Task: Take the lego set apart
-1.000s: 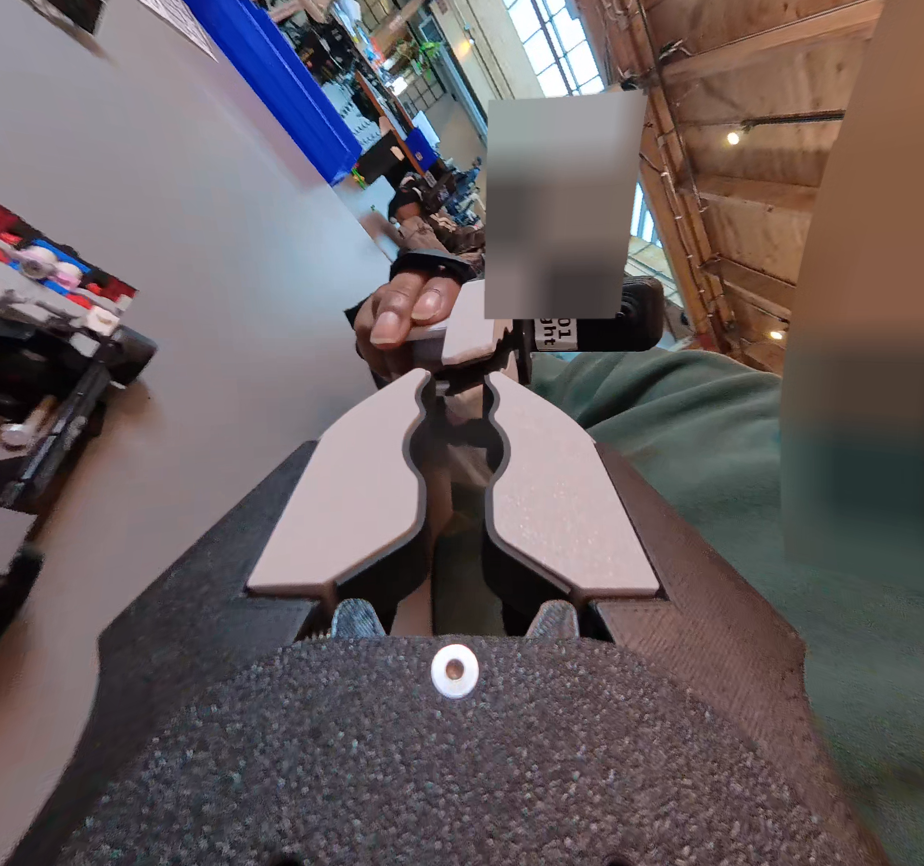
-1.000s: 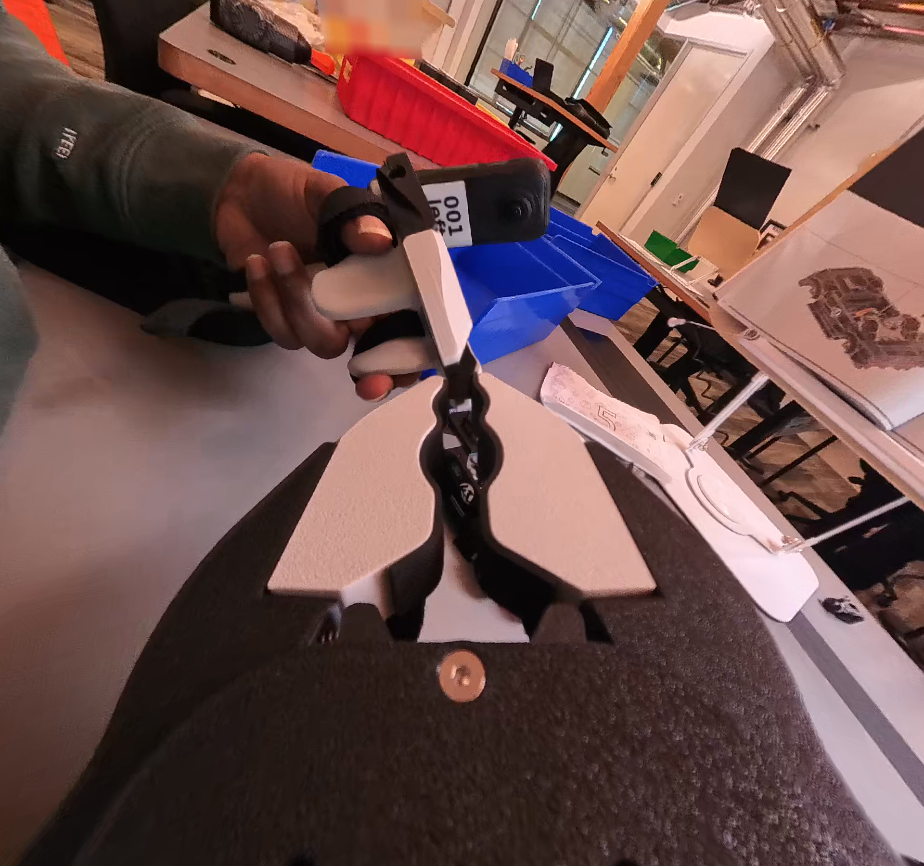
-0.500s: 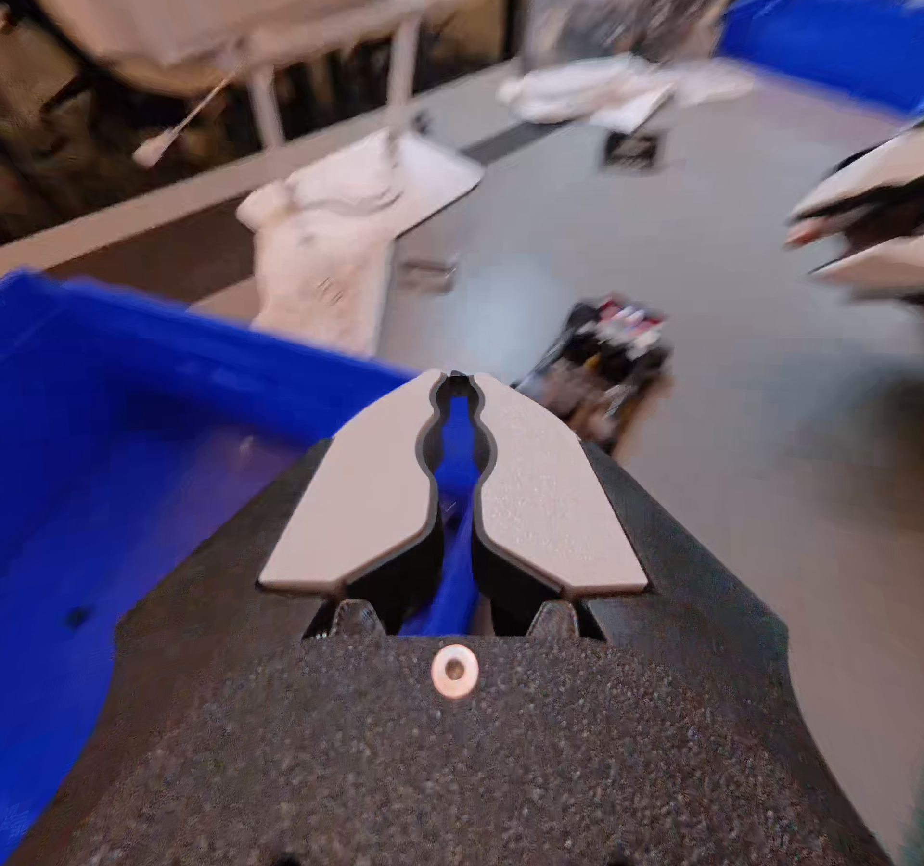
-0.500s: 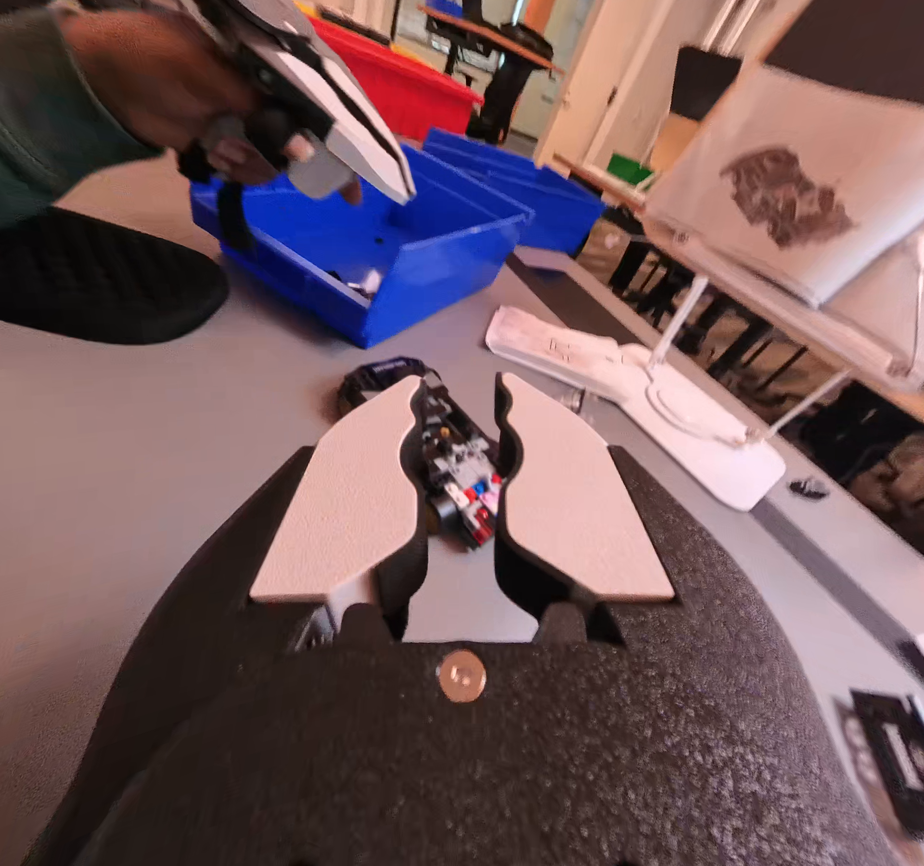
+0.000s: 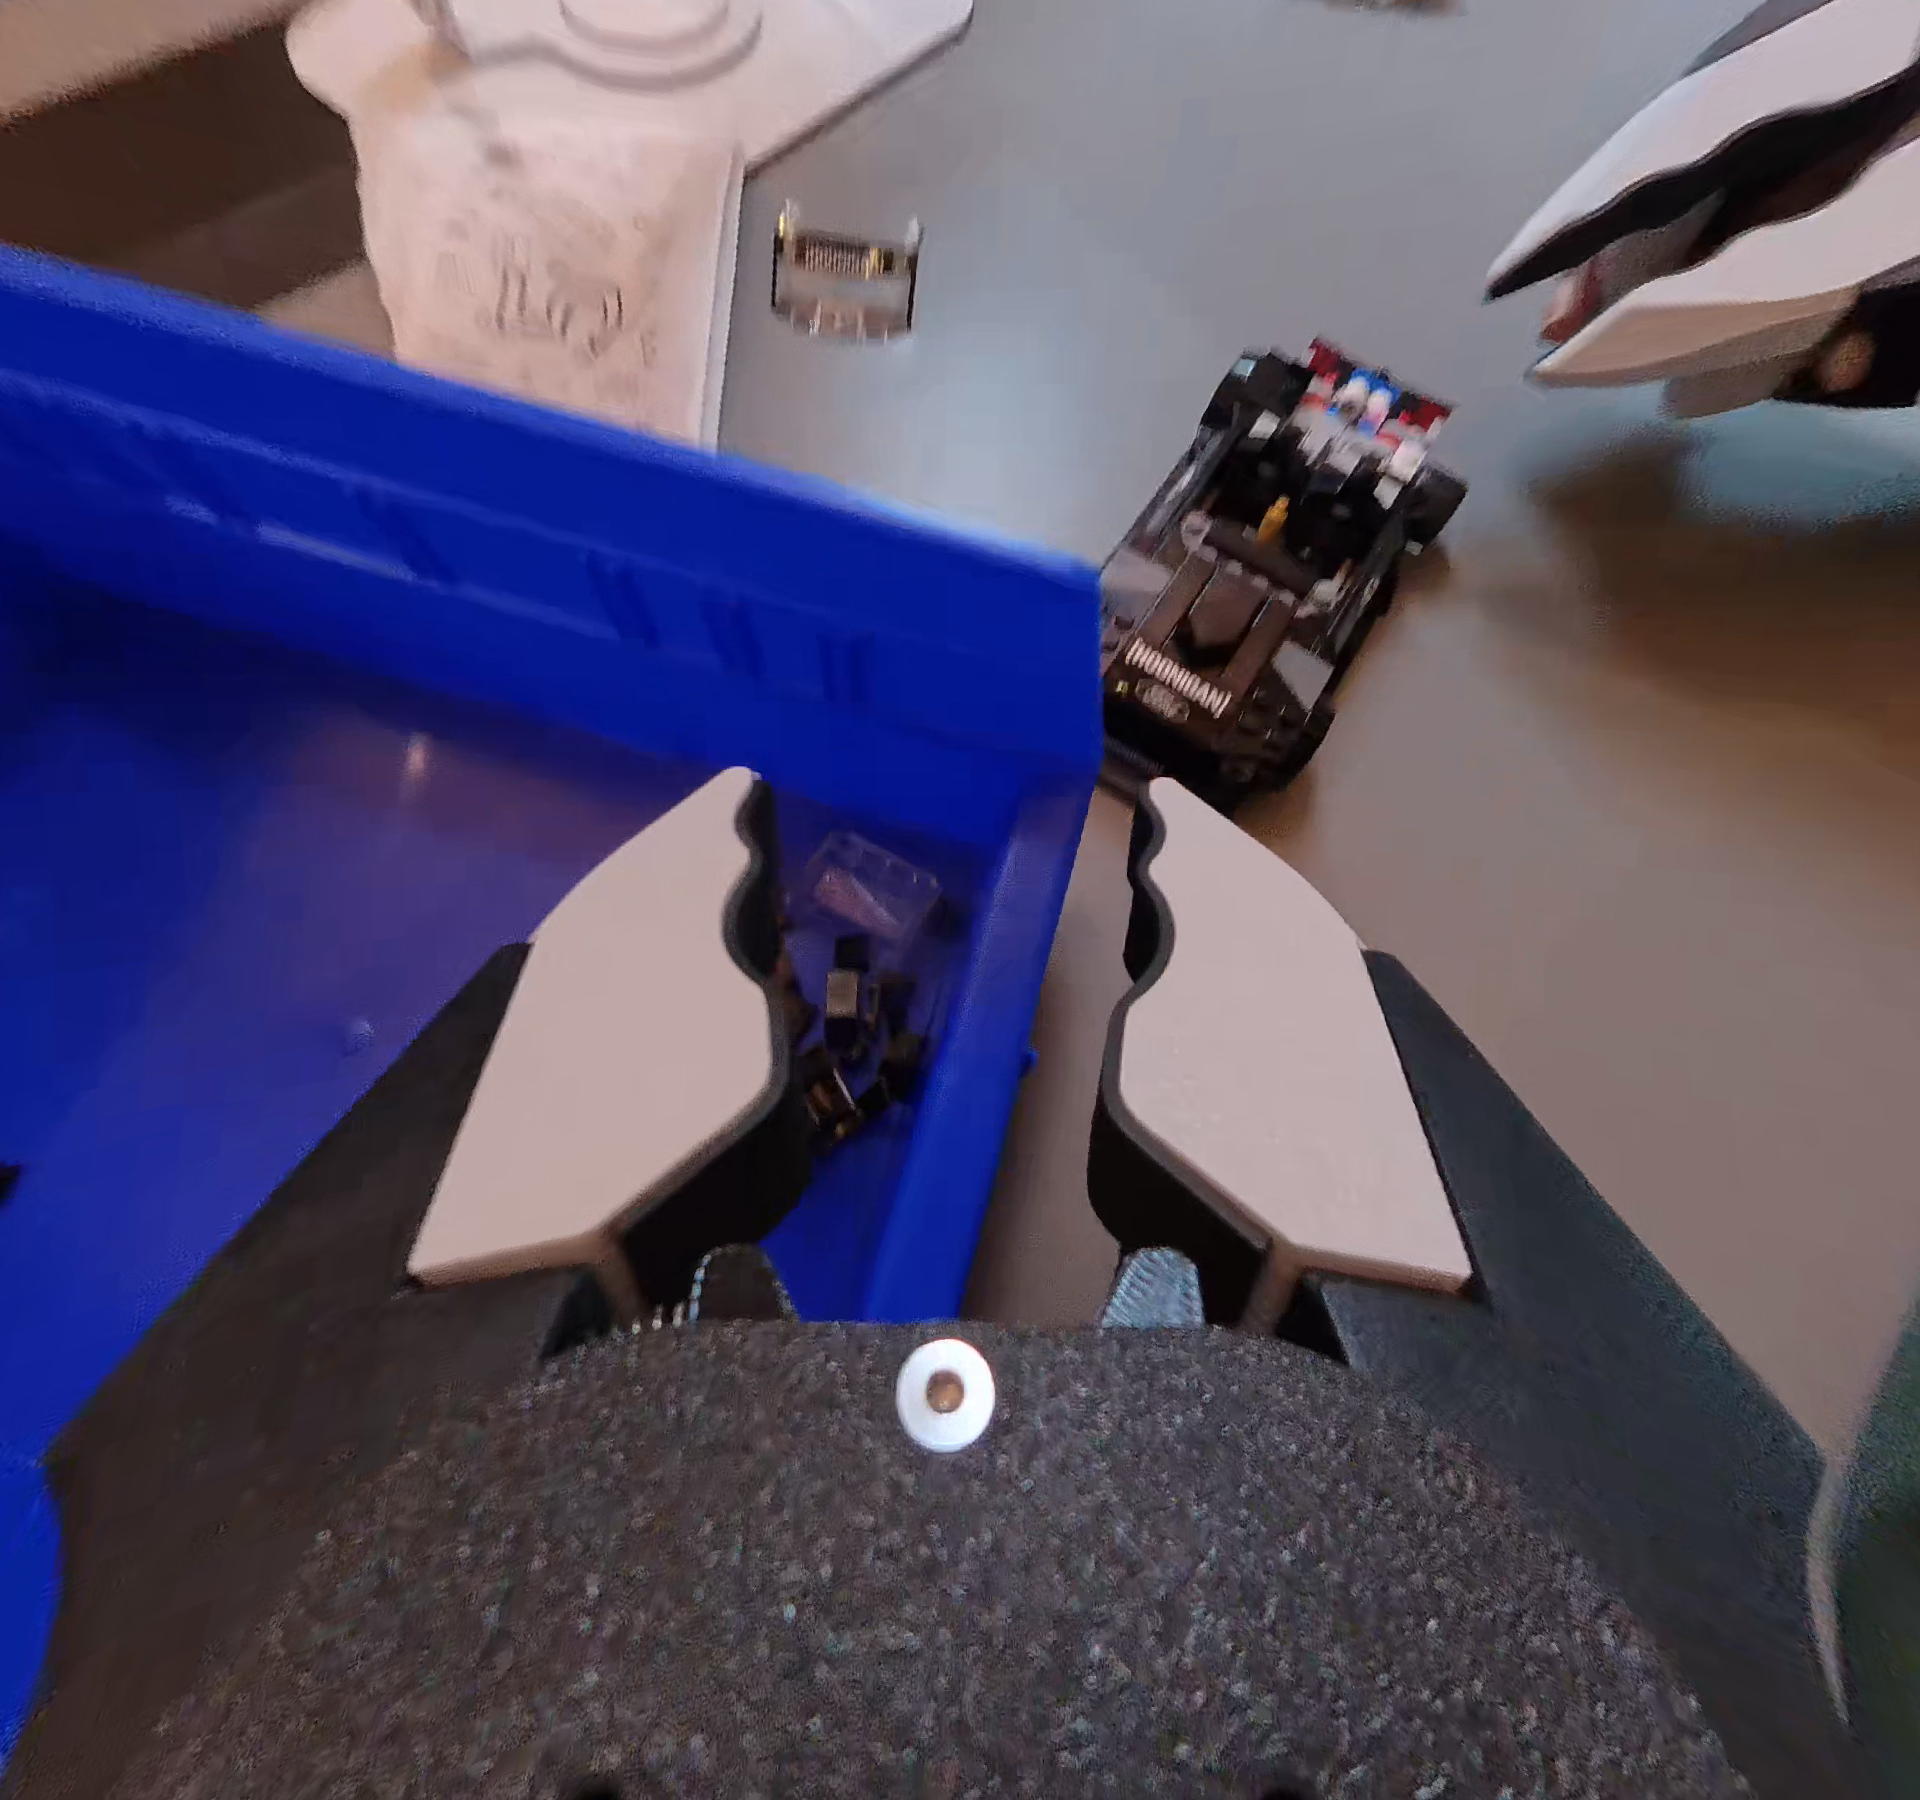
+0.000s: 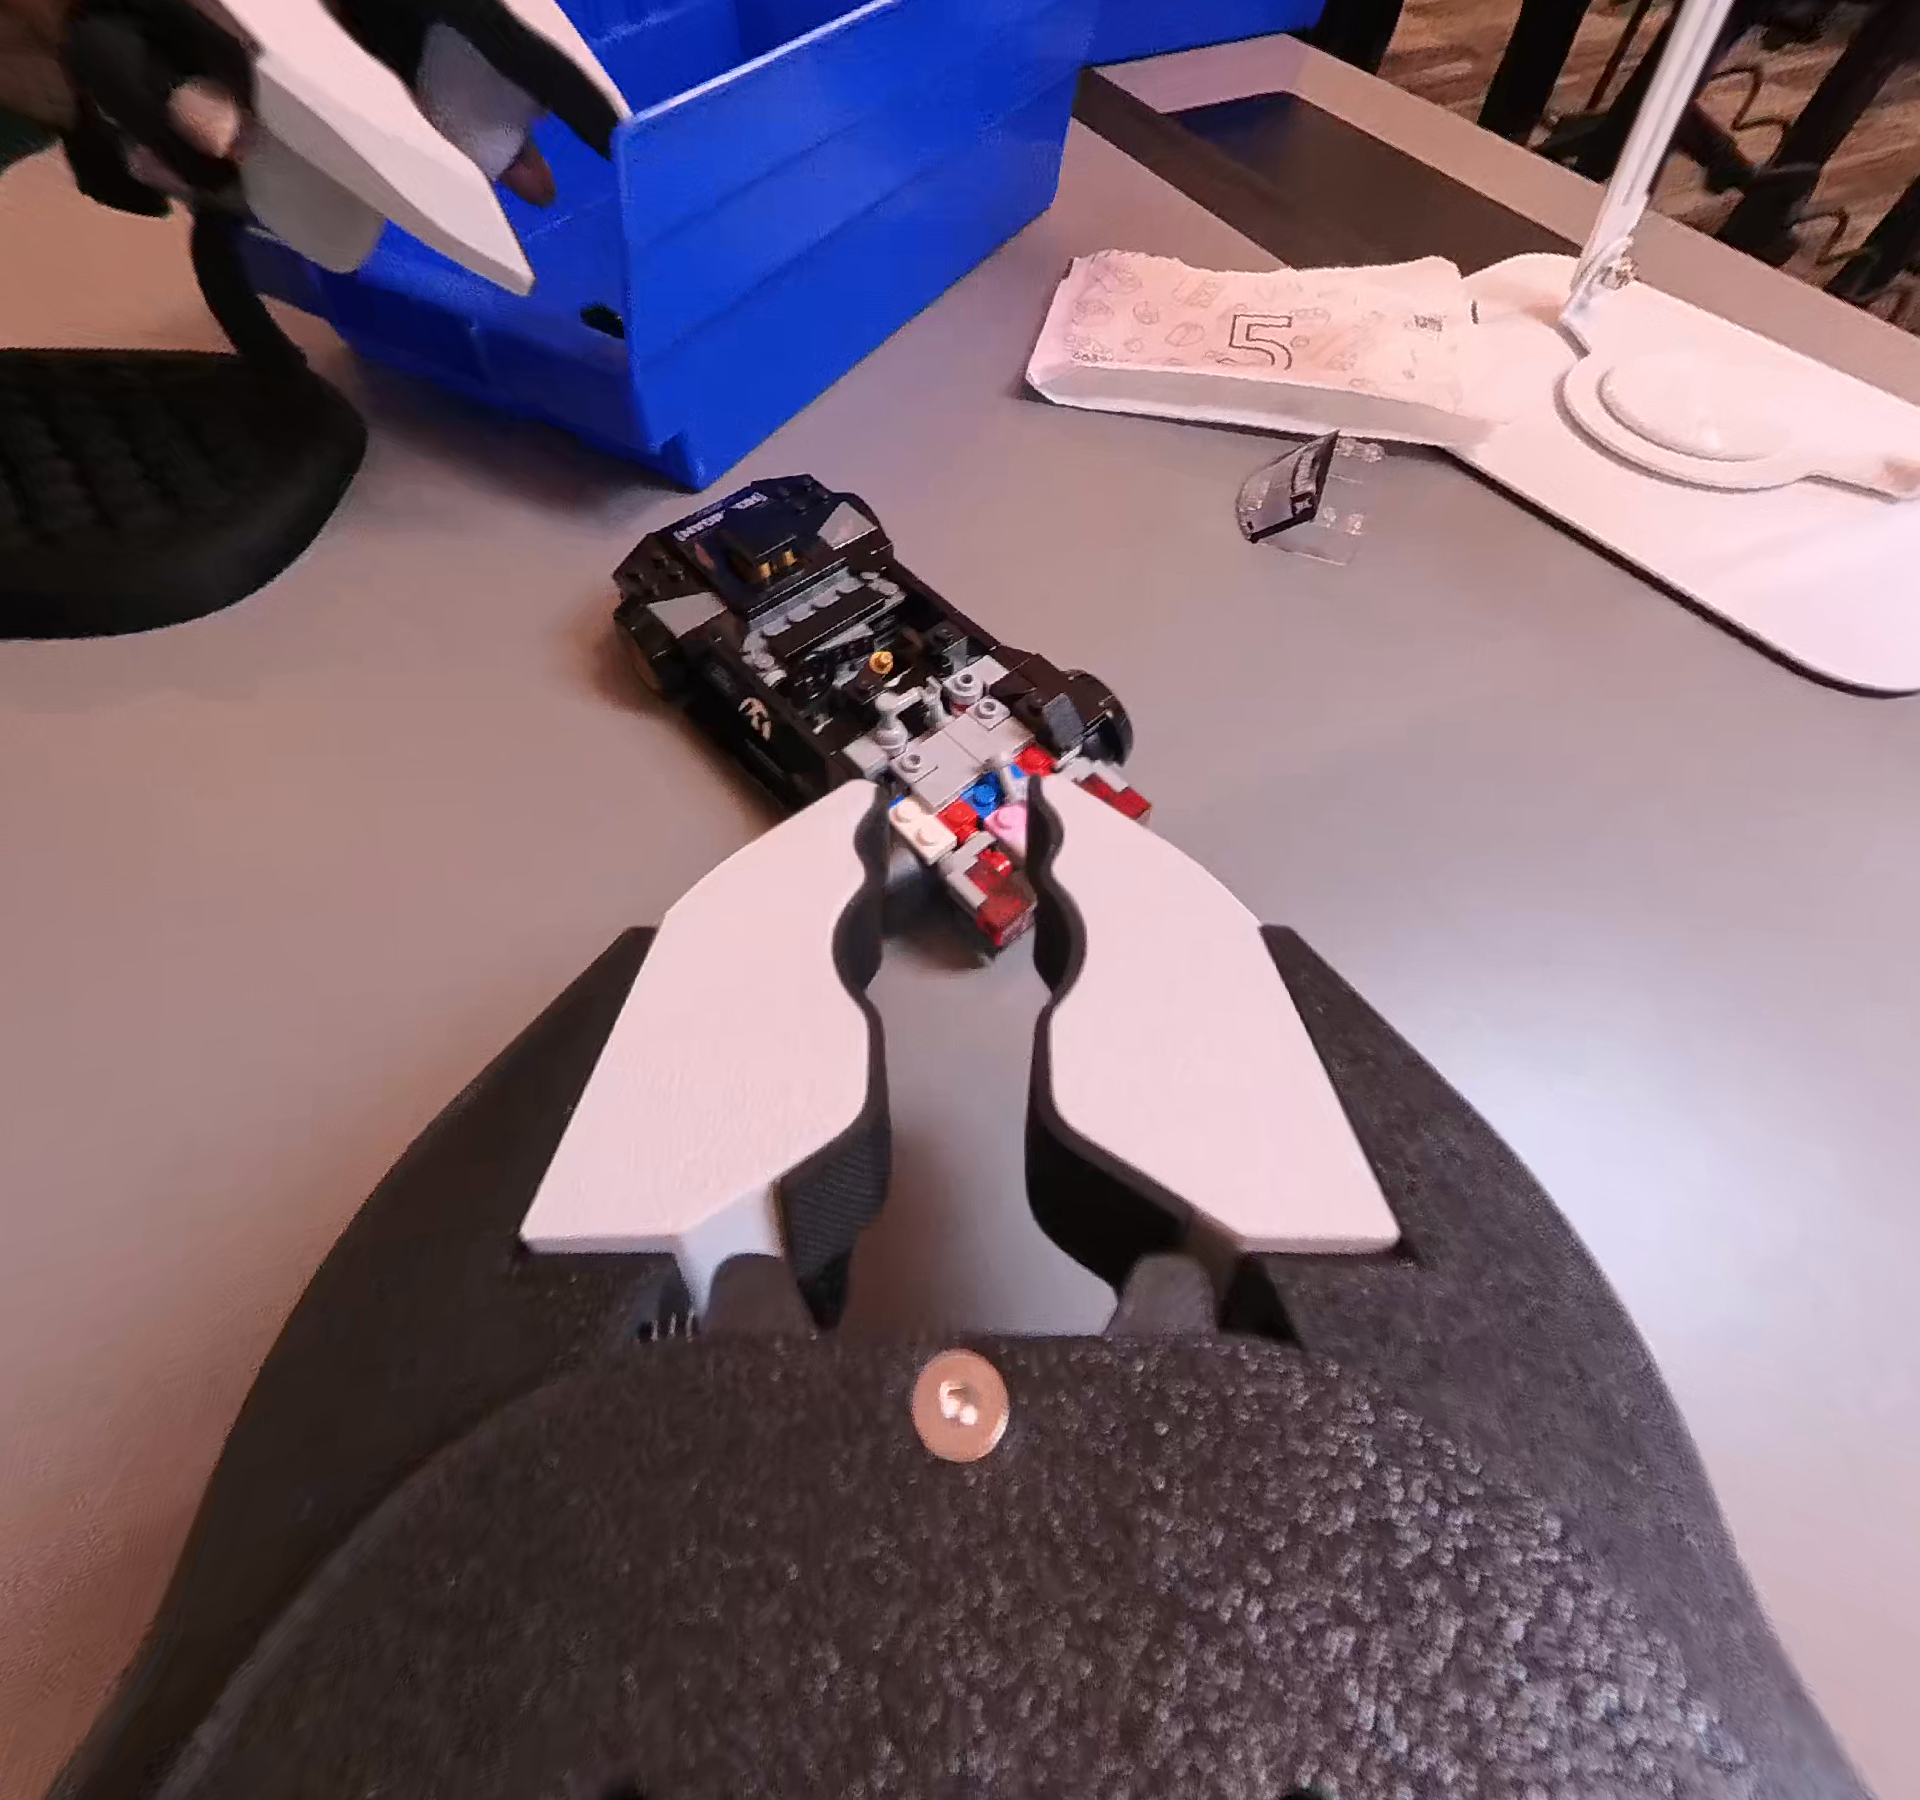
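The little black lego car point(image 6: 852, 670) sits on the grey table point(image 6: 416, 867), just beside the corner of the blue bin point(image 6: 831, 192). Its roof is off, so you can see the grey, red, blue and pink bricks inside at the back end. The left gripper point(image 5: 940, 805) hangs over the corner of the bin with its tongs spread wide and nothing in them. I think it is there because that is where loose bits go: a small pile of dark pieces point(image 5: 852, 1023) and one see-through brick lie in the bin's corner right under it. The right gripper point(image 6: 951, 794) is low over the table, pointing at the back of the car. Its tongs are partly apart and empty, with the tips on either side of the coloured bricks, but I cannot tell if they touch them yet. It looks ready to pinch the next piece off. A clear windscreen piece point(image 6: 1299, 498) lies alone on the table, near a white paper bag point(image 6: 1247, 348) and the white lamp base point(image 6: 1714, 462). Much of the car is in one piece, so plenty is left to do.
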The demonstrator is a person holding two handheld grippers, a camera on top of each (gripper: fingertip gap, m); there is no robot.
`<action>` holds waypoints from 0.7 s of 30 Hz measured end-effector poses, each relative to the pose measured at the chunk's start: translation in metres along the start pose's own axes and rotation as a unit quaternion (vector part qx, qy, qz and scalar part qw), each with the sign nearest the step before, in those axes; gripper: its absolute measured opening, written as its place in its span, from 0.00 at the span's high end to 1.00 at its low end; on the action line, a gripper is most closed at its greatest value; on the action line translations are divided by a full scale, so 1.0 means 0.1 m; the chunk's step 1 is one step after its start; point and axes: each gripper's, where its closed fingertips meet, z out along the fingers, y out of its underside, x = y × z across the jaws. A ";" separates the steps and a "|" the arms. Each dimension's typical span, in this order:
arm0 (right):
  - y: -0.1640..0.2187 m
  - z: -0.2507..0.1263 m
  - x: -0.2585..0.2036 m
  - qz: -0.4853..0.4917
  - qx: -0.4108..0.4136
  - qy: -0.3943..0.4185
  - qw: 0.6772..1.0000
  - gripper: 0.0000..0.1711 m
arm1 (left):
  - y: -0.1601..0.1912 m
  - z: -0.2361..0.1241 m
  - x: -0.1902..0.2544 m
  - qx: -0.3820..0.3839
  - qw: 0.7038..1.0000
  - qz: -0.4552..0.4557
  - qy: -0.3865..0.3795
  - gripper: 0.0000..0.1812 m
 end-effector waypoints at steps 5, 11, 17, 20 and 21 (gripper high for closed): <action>0.09 0.22 0.05 0.007 -0.069 -0.032 0.997 0.87 | -0.35 -0.10 0.21 0.096 0.993 0.064 0.005 0.74; 0.16 0.36 0.08 0.017 -0.117 -0.053 0.992 0.91 | -0.39 -0.14 0.27 0.123 0.988 0.095 0.009 0.79; 0.14 0.36 0.11 0.023 -0.117 -0.063 0.991 0.97 | -0.45 -0.16 0.39 0.159 0.982 0.091 0.043 0.86; -0.15 0.26 -0.07 0.013 -0.033 -0.102 0.994 0.97 | -0.53 -0.17 0.65 0.189 0.972 0.099 0.093 0.87; -0.29 0.20 -0.17 0.026 0.001 -0.124 0.992 0.97 | -0.55 -0.16 0.75 0.200 0.968 0.109 0.106 0.87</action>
